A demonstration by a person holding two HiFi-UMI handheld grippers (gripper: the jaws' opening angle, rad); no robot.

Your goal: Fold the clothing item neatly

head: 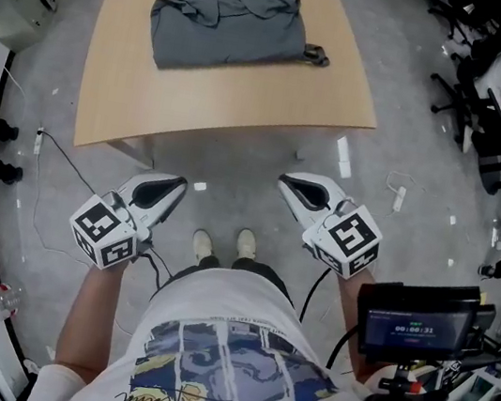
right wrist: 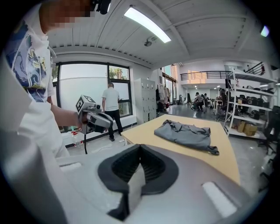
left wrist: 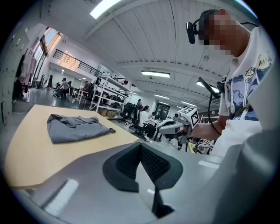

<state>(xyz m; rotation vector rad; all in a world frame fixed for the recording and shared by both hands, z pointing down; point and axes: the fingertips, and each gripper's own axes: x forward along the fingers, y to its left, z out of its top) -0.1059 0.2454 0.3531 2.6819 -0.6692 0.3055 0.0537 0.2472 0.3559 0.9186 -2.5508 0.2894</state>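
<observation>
- A big open workshop with a grey concrete floor; a light tan wooden table (head: 247,109) with a curved near edge stands ahead of the person.
- The grey cloth garment (head: 230,25) lies on the far half of the table, close to the far edge. It is gathered into a rough rectangle with a wrinkled collar side facing away, and a small dark tab (head: 314,56) sticks out toward the right edge.
- The left gripper (head: 169,189) and the right gripper (head: 298,189) hang low over the floor, well short of the table's near edge. Both have their jaws pressed together with nothing between them, as each gripper view confirms.
- Risk: the garment sits far across the top, so a long reach is needed. Dragging it toward the near edge could pull the layers apart and undo its shape.
- Risk: a pinch that catches only the top layer would lift that layer alone and leave creases. The jaws must also part before any grab.
- Risk: the loose tab may end up poking out of a finished fold.
- On the floor, a thin white cable (head: 65,169) trails beside the left gripper and scraps of white tape (head: 343,156) lie near the table. Either could catch a foot on the step forward.
- Also around are black office chairs (head: 477,99) off the right edge and a black screen rig (head: 415,322) at the person's waist. Nothing stands between the grippers and the table.
</observation>
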